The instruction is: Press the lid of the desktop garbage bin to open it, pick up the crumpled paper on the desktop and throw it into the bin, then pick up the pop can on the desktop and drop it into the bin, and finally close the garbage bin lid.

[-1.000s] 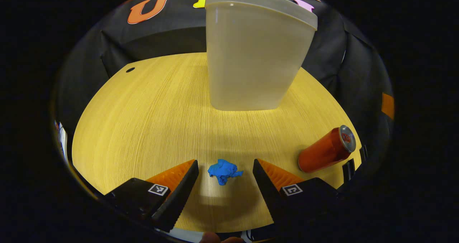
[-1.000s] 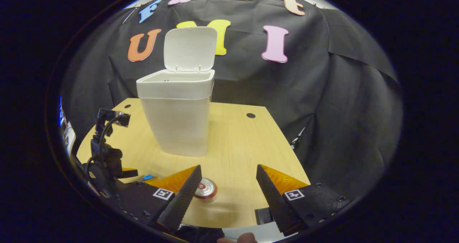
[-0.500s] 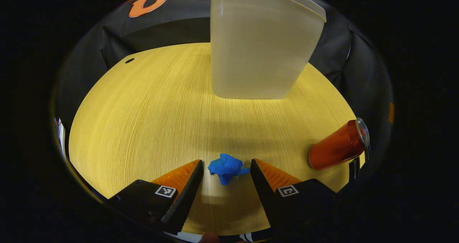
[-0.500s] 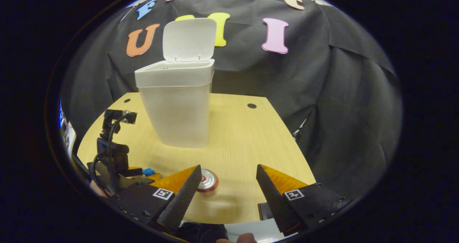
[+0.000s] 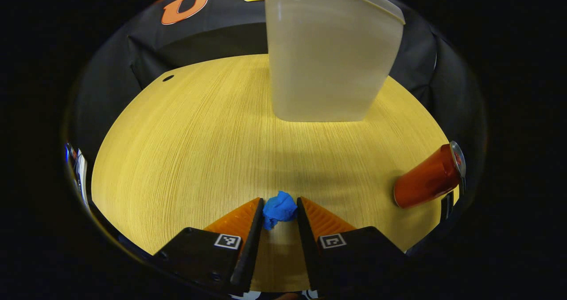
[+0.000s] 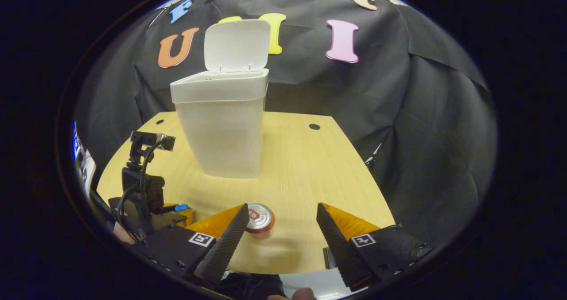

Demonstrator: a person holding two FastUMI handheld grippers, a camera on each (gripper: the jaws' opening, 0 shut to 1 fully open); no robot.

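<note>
Wooden desktop [image 5: 186, 149]: left gripper [image 5: 278, 212] clamped on blue crumpled paper [image 5: 279, 208]; right gripper [image 6: 281, 222] apart. Next: lift to open white plastic bin [image 6: 221, 122].

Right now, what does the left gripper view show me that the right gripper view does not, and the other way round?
Left gripper view: the left gripper from close, both fingers pressing on the blue crumpled paper, and the red side of the pop can.
Right gripper view: the bin's lid standing open, the can's top, and the right gripper with its fingers apart.
Both share: the bin, the wooden table, the can, and the paper, which is a small blue spot in the right gripper view.
</note>
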